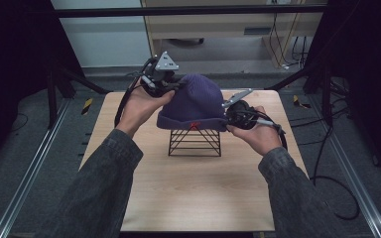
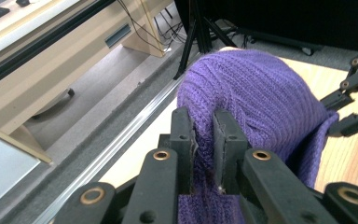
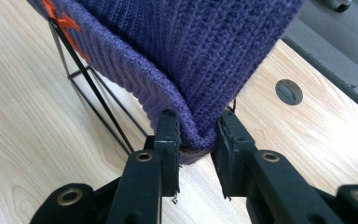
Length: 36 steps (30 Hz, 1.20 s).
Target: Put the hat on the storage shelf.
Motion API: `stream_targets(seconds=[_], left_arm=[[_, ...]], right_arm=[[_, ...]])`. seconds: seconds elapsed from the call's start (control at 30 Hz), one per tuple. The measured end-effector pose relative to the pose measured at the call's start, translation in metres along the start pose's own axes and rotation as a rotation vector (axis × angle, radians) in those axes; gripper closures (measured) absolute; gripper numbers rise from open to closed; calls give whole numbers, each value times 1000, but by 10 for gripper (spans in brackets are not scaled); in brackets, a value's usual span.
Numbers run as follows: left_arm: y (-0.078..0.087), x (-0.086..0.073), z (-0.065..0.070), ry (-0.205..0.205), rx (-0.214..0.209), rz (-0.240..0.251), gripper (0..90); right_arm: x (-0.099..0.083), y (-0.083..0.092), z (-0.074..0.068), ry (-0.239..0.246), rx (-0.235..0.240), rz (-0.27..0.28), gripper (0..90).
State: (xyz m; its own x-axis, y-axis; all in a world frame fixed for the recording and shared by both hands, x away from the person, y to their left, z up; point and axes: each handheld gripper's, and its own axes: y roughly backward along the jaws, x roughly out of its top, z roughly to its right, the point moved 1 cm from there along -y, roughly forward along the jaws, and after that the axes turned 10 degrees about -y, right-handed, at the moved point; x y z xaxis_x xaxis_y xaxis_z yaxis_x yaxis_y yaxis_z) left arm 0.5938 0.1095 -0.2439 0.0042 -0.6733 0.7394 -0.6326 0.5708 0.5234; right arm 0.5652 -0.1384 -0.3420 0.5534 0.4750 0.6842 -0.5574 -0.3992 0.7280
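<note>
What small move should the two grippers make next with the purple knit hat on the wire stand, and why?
Probably lift both grippers straight up together. The left gripper pinches a fold of the purple hat at its side, and the right gripper clamps its folded brim. The hat sits draped over the black wire stand, so an even rise should free it without tipping the stand.

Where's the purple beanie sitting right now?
In the high view the purple beanie sits over the black wire stand at the table's far middle, pinched by the left gripper and, at its cuff, the right gripper.
</note>
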Motion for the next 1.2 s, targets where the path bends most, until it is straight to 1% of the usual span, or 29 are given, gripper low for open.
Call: stream_targets(seconds=[0.07, 0.1, 0.13, 0.23, 0.27, 0.37, 0.4, 0.43, 0.47, 0.6, 0.67, 0.7, 0.73, 0.77, 0.83, 0.87, 0.9, 0.97, 1.2], left_arm=[[0, -1, 1, 3, 2, 3, 794], [0, -2, 1, 1, 2, -6, 794], [0, -4, 1, 10, 2, 2, 794], [0, -7, 2, 11, -3, -8, 792], [-1, -9, 3, 13, -4, 1, 792], [-3, -12, 7, 2, -8, -10, 792], [-5, -15, 9, 6, -10, -4, 791], [-5, -16, 10, 1, -14, -17, 791], [-6, -18, 11, 4, -13, -9, 790], [-5, -21, 14, 3, -18, -8, 790], [-7, -27, 18, -5, -26, -25, 787], [-7, -27, 18, -5, -26, -25, 787], [-10, -31, 20, -1, -31, -29, 787], [-10, -31, 20, -1, -31, -29, 787], [-14, -35, 22, 1, -35, -35, 787], [-16, -36, 24, 1, -34, -38, 786], [-17, -37, 25, 6, -38, -38, 786], [-18, -37, 26, 3, -37, -43, 786], [-19, -37, 29, -3, -38, -45, 786]], right_arm=[[-1, 0, 0, 2, 1, -5, 723], [-1, 0, 0, 2, 1, -5, 723], [-2, -1, 0, -4, 8, -6, 722], [-3, -4, -2, -4, 8, -8, 721], [-5, -7, -3, -4, 11, -18, 720], [-7, -11, -5, -2, 12, -29, 718], [-9, -14, -6, -1, 15, -44, 713], [-10, -16, -7, 7, 9, -54, 713], [-11, -17, -7, 8, 8, -58, 713], [-13, -21, -8, 6, 15, -63, 713], [-17, -25, -9, 10, 16, -77, 711], [-17, -25, -9, 10, 16, -77, 711], [-20, -28, -9, 7, 13, -87, 708], [-20, -28, -9, 7, 13, -87, 708], [-23, -32, -9, 10, 9, -103, 704], [-25, -36, -9, -7, 21, -106, 703], [-26, -37, -10, -6, 22, -108, 703], [-27, -40, -11, 5, 16, -116, 701], [-31, -43, -11, -1, 14, -120, 694]])
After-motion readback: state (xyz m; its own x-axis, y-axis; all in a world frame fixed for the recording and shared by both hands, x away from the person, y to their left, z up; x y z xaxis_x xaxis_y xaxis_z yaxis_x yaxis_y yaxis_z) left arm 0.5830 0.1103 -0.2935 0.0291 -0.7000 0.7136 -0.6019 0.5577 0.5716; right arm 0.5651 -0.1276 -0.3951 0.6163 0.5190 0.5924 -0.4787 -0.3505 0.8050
